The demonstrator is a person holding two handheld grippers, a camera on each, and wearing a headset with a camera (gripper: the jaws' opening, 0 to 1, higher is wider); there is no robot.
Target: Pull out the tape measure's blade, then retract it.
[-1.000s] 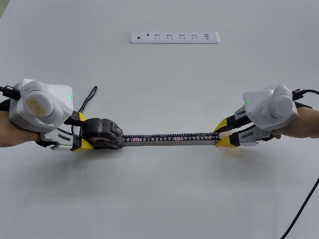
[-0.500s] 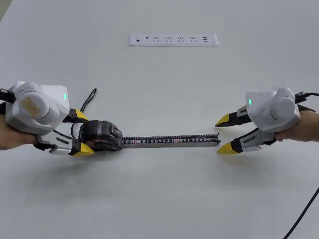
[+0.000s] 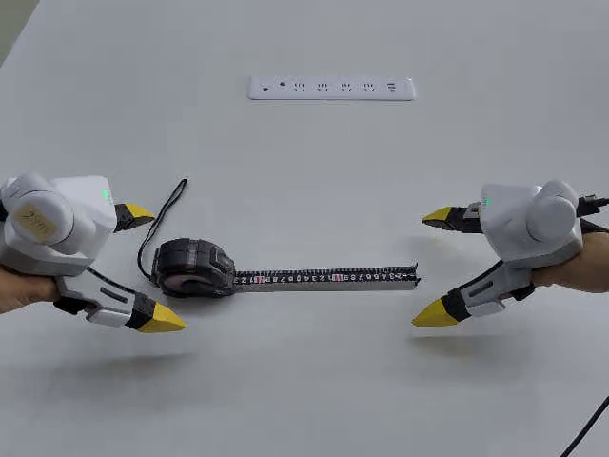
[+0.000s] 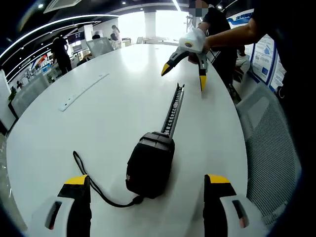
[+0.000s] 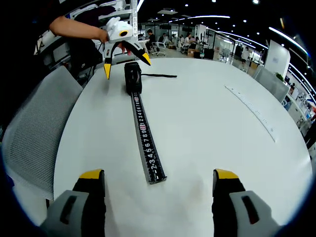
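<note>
Head view: tape measure case (image 3: pixel 194 268) lies on the white table (image 3: pixel 304 390), left of centre. Its blade (image 3: pixel 328 277) is run out flat to the right, numbers up. The hook end (image 3: pixel 415 276) sits just short of the right gripper (image 3: pixel 422 270). A black wrist strap (image 3: pixel 160 214) trails from the case to the far left. A power strip (image 3: pixel 332 89) lies well away on the far side.

Left gripper (image 3: pixel 163 269): jaws spread wide, one tip on the far side of the case and one on the near side, holding nothing. The left gripper view shows a clear gap on both sides of the case. Right gripper: jaws also wide apart and empty, straddling the line of the blade without touching it. The right gripper view puts the hook just ahead, between the yellow tips.

Judgement: the pull-out looks done and retraction is the step in hand. The blade lies extended with nothing holding it, so I take it a lock or brake is set, though I cannot make out the switch.

Plan:
- Close the left jaws squarely on the flat sides of the case, clear of the strap.
- Pinch the blade near the hook with the right before freeing the lock.
- Walk the blade back leftward under light tension, kept in line with the case mouth.

Risks: blade whipping back, or the case skidding on the smooth tabletop.
</note>
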